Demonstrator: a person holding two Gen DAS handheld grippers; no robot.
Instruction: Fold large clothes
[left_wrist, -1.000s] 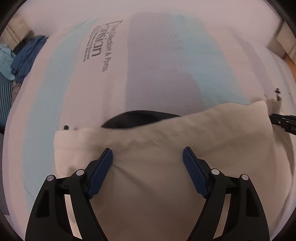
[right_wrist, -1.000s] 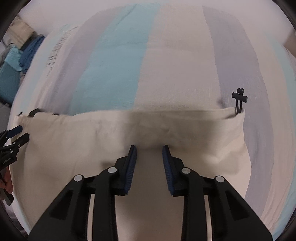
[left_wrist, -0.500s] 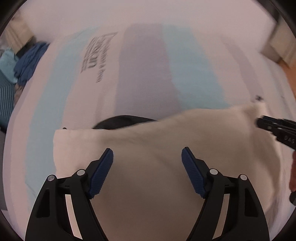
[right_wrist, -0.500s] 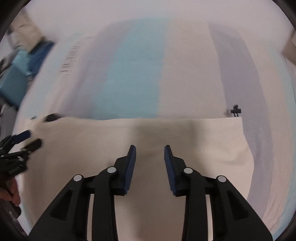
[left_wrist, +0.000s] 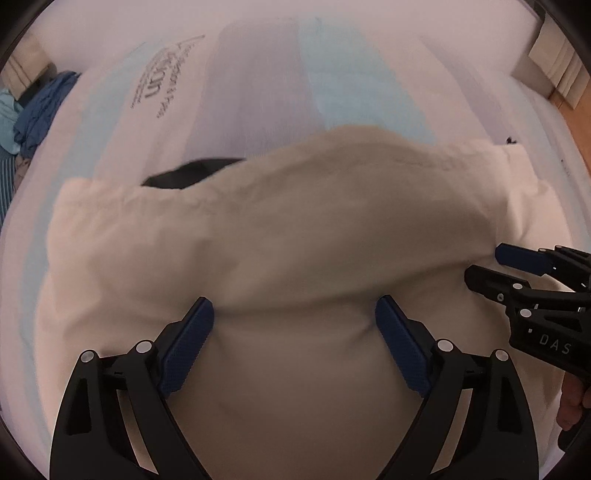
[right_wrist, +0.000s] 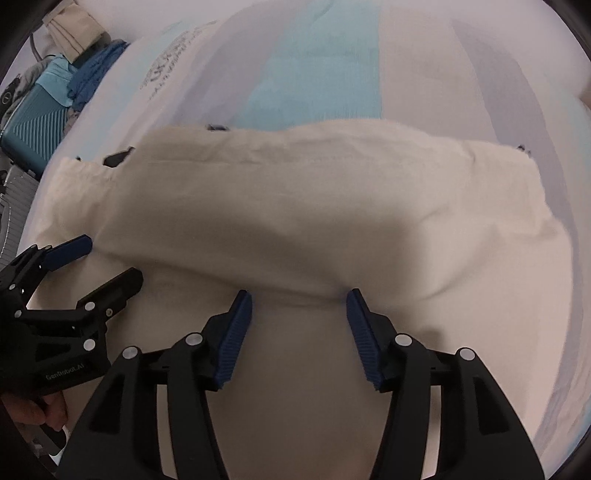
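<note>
A large cream garment (left_wrist: 295, 236) lies on the striped bed, with a loose upper layer folded over its far part and a dark lining (left_wrist: 192, 173) showing at its far left. It also fills the right wrist view (right_wrist: 314, 206). My left gripper (left_wrist: 294, 325) is open and empty, its pads on either side of the fold's near edge. My right gripper (right_wrist: 299, 314) is open and empty at the same fold edge. Each gripper shows in the other's view: the right (left_wrist: 487, 266) and the left (right_wrist: 110, 258).
The bed sheet (right_wrist: 325, 66) has pale blue, grey and white stripes with printed text (left_wrist: 155, 88). A pile of blue clothes (left_wrist: 37, 114) lies at the far left. A teal suitcase (right_wrist: 33, 118) stands beside the bed. A wooden floor (left_wrist: 576, 122) shows at the right.
Both grippers have moved toward each other and nearer the garment. The right gripper has opened wider. A layer of the cream cloth now lies folded over the far part.
</note>
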